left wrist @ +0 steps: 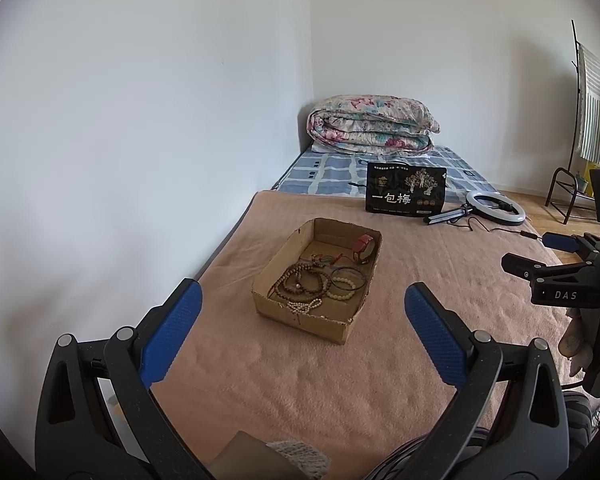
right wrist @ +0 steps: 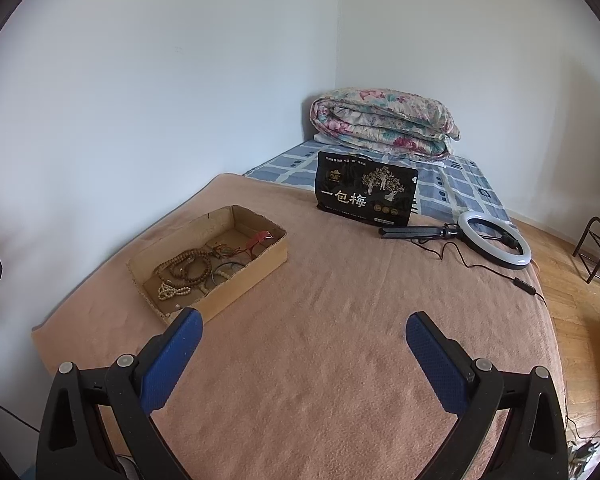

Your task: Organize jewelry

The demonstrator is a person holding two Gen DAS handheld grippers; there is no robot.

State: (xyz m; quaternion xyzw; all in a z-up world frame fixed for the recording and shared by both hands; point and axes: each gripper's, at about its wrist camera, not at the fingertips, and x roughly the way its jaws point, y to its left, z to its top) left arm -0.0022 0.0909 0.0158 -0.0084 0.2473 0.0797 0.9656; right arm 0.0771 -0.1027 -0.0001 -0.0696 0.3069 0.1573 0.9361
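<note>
A shallow cardboard box [left wrist: 300, 316] sits on a tan blanket and holds brown bead strings [left wrist: 300, 282], a pale bead bracelet [left wrist: 342, 288], a dark bangle [left wrist: 350, 276] and a red watch [left wrist: 363, 245]. My left gripper [left wrist: 303, 294] is open and empty, hovering in front of the box. My right gripper [right wrist: 304, 322] is open and empty, to the right of the box [right wrist: 240, 280]. The bead strings [right wrist: 188, 266] and red watch [right wrist: 258, 238] also show in the right wrist view. The right gripper's body appears at the right edge of the left wrist view [left wrist: 556, 276].
A black snack bag [right wrist: 366, 194] stands on the bed behind the blanket [right wrist: 340, 360]. A ring light [right wrist: 494, 244] with tripod and cable lies at the right. A folded floral quilt [right wrist: 384, 122] lies at the back. A wall runs along the left. A metal rack [left wrist: 572, 196] stands on the wooden floor.
</note>
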